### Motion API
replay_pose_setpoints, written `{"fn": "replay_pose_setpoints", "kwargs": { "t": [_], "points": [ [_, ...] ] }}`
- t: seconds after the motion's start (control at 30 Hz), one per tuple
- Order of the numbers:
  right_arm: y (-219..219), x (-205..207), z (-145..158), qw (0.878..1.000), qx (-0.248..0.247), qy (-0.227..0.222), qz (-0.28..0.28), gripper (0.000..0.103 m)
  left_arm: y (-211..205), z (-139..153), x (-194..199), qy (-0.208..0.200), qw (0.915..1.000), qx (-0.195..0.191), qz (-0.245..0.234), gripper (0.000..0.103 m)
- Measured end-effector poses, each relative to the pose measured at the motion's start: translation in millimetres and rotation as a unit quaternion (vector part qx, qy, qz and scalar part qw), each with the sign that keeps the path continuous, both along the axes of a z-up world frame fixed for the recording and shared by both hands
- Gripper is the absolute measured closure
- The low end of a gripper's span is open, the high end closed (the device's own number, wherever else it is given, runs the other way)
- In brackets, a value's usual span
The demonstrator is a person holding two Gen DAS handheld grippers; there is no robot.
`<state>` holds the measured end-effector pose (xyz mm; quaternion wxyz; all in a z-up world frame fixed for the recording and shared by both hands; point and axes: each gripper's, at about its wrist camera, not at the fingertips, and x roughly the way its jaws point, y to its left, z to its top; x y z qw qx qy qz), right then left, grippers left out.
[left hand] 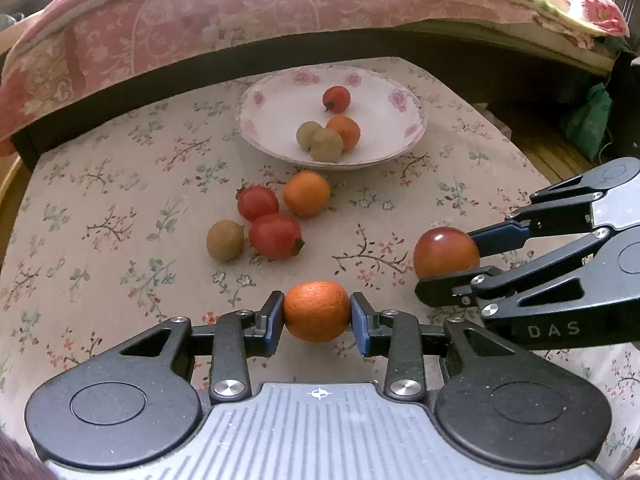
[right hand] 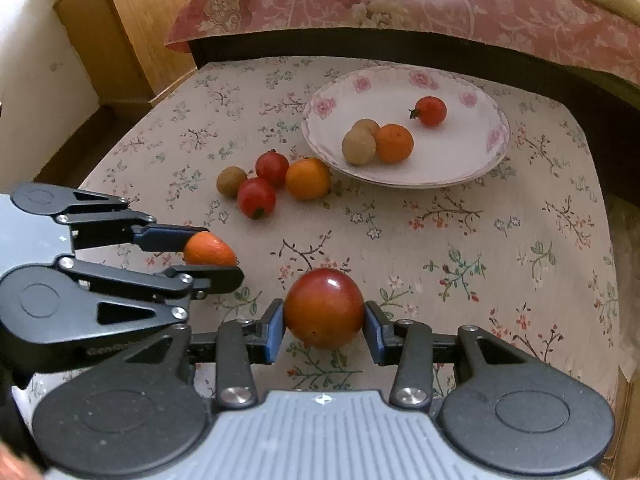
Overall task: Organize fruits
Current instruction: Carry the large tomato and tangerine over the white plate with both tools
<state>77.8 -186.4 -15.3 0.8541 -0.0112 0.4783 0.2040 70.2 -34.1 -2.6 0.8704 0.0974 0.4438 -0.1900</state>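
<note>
Fingers (left hand: pixel 274 320) either side of orange (left hand: pixel 316 310)

green bag (left hand: pixel 587 120) blurred, bedding (left hand: pixel 240 20) cropped

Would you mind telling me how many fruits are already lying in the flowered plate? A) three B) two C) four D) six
C: the plate holds one small tomato, one orange and two brownish fruits touching each other beside that orange, four in all; the rest lie on the cloth or sit in the tongs.
</note>
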Motion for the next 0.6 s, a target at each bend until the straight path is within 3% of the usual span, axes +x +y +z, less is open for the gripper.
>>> {"fn": "replay_pose_setpoints", "kwargs": {
  "t": [0.6],
  "points": [
    [-5.0, 7.2, 5.9, 1.000, -0.007, -0.013, -0.020, 0.061, -6.4, 2.1, 8.7, -0.007, 1.0000, -0.003, -0.003, 0.060]
  ]
}}
